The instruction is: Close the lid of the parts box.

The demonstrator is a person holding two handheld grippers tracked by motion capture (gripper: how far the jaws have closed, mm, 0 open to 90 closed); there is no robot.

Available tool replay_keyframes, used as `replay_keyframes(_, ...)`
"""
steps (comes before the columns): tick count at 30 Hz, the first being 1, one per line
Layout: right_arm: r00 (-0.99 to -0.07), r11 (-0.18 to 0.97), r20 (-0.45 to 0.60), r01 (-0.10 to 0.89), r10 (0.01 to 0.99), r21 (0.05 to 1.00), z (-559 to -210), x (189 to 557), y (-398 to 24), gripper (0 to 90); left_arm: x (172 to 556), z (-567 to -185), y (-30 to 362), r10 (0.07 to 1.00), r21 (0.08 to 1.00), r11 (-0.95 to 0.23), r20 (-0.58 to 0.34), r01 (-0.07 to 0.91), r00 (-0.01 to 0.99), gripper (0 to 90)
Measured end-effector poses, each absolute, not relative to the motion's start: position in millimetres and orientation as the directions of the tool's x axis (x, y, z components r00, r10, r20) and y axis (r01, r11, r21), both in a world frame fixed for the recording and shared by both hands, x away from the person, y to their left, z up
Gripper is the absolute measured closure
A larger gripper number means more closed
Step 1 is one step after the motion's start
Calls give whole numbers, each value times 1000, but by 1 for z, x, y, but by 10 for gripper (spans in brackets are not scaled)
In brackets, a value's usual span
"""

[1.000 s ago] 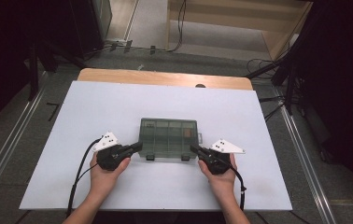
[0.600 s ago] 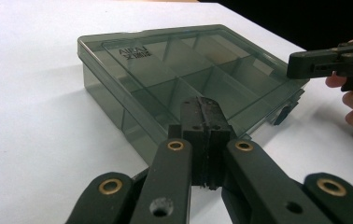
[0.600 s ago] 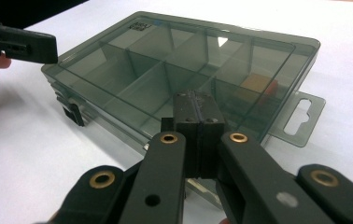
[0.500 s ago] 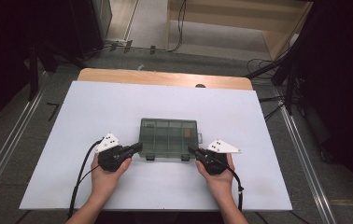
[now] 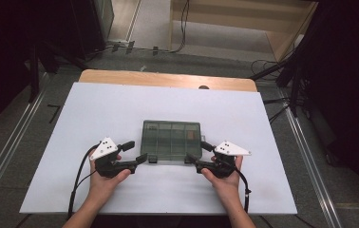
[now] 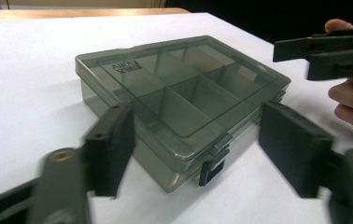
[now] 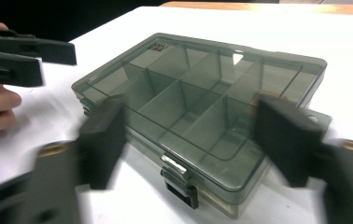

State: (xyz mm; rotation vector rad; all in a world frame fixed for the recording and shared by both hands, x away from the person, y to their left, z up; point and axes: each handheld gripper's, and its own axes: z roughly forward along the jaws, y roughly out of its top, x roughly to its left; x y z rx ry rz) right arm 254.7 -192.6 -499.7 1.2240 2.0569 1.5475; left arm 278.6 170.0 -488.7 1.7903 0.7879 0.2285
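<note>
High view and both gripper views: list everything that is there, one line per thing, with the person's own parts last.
Compartment box: one, smoky grey see-through plastic, lid down, middle of the board, between the two tools.
Latches: two, dark, on the box's near front edge.
Small brownish item: one, inside a right-hand compartment; too small to tell what it is.
White board: one, covers most of the table.
Wooden table: one, tan, its far edge shows beyond the board.
Left tool: one, black with a white top plate, left of the box, jaws just opened, nothing between them.
Right tool: one, the same, right of the box, jaws just opened, nothing held.
Hands: two, one on each tool.
</note>
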Motion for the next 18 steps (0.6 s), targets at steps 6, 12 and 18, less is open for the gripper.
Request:
replay_keyframes(6,-598,76,225,435,770,897,-498,249,-202,0,278,-486,183,606,905,-174,-212,388,766,0)
replay_keyframes(12,-585,65,220,426,781,902,-497,245,-210,0,275,-486,193,622,909,-170,-201,381,756,0)
replay_keyframes(18,-570,63,212,424,794,904,-497,240,-218,0,272,-483,208,637,911,-160,-199,380,744,0)
